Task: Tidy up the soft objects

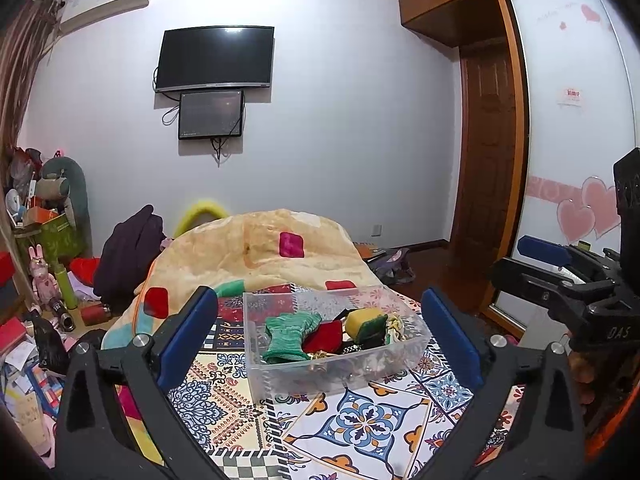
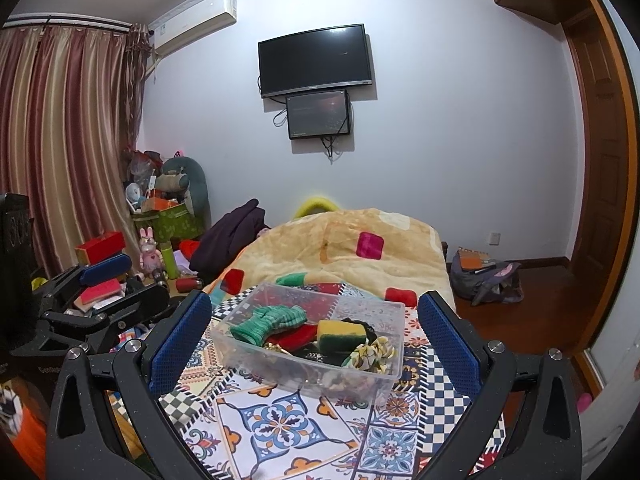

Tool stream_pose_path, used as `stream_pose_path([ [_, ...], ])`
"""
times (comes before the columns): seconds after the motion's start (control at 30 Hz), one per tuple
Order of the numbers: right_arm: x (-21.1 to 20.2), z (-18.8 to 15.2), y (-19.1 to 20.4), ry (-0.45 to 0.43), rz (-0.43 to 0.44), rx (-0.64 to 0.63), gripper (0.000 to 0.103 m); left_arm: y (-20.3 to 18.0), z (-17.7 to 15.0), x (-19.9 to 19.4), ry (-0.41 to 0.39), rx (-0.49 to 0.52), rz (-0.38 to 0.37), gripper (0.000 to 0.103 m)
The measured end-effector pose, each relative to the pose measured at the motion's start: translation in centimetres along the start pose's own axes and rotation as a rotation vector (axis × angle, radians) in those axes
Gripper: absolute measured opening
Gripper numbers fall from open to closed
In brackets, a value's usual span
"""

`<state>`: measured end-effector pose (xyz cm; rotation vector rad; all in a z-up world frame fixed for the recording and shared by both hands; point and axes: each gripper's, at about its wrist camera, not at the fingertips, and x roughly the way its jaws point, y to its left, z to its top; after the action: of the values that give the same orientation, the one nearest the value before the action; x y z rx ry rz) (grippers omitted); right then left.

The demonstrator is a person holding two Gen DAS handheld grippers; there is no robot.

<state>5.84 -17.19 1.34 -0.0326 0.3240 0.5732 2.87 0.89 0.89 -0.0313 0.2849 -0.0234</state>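
A clear plastic bin (image 1: 280,376) (image 2: 240,354) sits on a patterned cloth (image 1: 360,428) (image 2: 280,420). Inside lie a green knit glove (image 1: 290,334) (image 2: 266,320), a red cloth (image 1: 324,338) (image 2: 294,336), a yellow-green sponge (image 1: 366,322) (image 2: 340,334) and a floral scrunchie (image 2: 370,354). My left gripper (image 1: 320,334) is open and empty, held just in front of the bin. My right gripper (image 2: 316,338) is open and empty, also in front of the bin. Each gripper shows at the edge of the other's view, the right one (image 1: 560,272) and the left one (image 2: 100,284).
A folded beige blanket (image 1: 272,252) (image 2: 360,248) lies behind the bin. Dark clothes (image 1: 128,256) (image 2: 232,236) and floor clutter (image 1: 44,280) are at the left. A bag (image 2: 484,280) lies on the floor right. A wardrobe (image 1: 560,100) stands at the right.
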Motion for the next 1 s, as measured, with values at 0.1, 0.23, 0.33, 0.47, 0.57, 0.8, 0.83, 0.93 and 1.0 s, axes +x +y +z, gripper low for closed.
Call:
stream_pose_path([
  [0.1,0.02,-0.03,-0.03,0.0,0.0,0.0,0.103,0.02,-0.05,-0.02,0.002,0.0,0.0,0.103],
  [0.23,-0.05,0.03,0.02,0.0,0.002,0.0,0.103,0.15,-0.01,0.06,0.005,-0.004,-0.001,0.103],
  [0.33,-0.09,0.04,0.09,0.0,0.002,0.0,0.103,0.19,0.04,0.06,0.007,-0.005,-0.005,0.103],
  [0.47,-0.09,0.03,0.09,0.0,0.002,0.0,0.103,0.15,0.07,0.07,0.007,-0.005,-0.004,0.103],
  [0.57,-0.11,0.07,0.11,0.0,0.002,0.002,0.103,0.15,0.06,0.08,0.008,-0.007,-0.006,0.103],
  [0.8,-0.26,0.1,0.37,0.002,0.005,0.002,0.103,0.35,0.27,0.44,0.023,-0.026,-0.021,0.103],
  [0.83,-0.21,0.06,0.3,0.002,0.005,0.003,0.103,0.36,0.26,0.56,0.027,-0.027,-0.023,0.103],
  [0.93,-0.2,0.06,0.29,0.002,0.005,0.003,0.103,0.36,0.19,0.48,0.027,-0.029,-0.024,0.103],
  [1.0,-0.21,0.07,0.3,0.003,0.004,0.002,0.103,0.32,0.19,0.44,0.028,-0.025,-0.024,0.103],
])
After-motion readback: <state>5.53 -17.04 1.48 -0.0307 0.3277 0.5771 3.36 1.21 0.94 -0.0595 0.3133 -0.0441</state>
